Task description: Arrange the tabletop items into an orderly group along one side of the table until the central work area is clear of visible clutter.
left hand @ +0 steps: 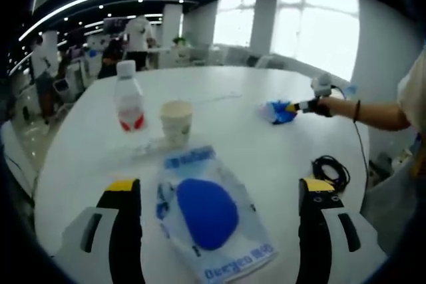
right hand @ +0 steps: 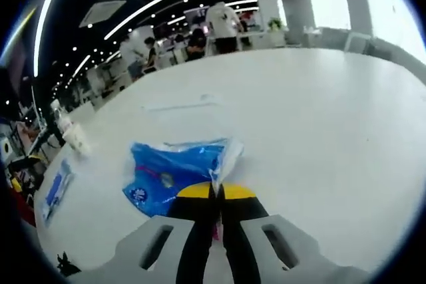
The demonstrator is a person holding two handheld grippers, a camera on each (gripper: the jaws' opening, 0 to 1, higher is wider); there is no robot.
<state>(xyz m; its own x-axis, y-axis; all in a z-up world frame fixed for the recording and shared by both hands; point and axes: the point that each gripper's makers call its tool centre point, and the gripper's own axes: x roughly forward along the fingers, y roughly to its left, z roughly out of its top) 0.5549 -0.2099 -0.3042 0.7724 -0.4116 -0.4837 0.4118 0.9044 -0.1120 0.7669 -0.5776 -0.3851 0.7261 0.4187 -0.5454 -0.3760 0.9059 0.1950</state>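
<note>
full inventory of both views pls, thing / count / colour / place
table: 1, white, under everything
bottle: 1, clear with white cap and red label, upright, far left
paper cup: 1, cream, beside the bottle
blue-and-white packet: 1, flat between the left jaws
blue bag: 1, blue, edge pinched by the right jaws
black cable: 1, coiled near the table edge
people: several, background
left hand-held gripper: open
right hand-held gripper: shut on the bag
</note>
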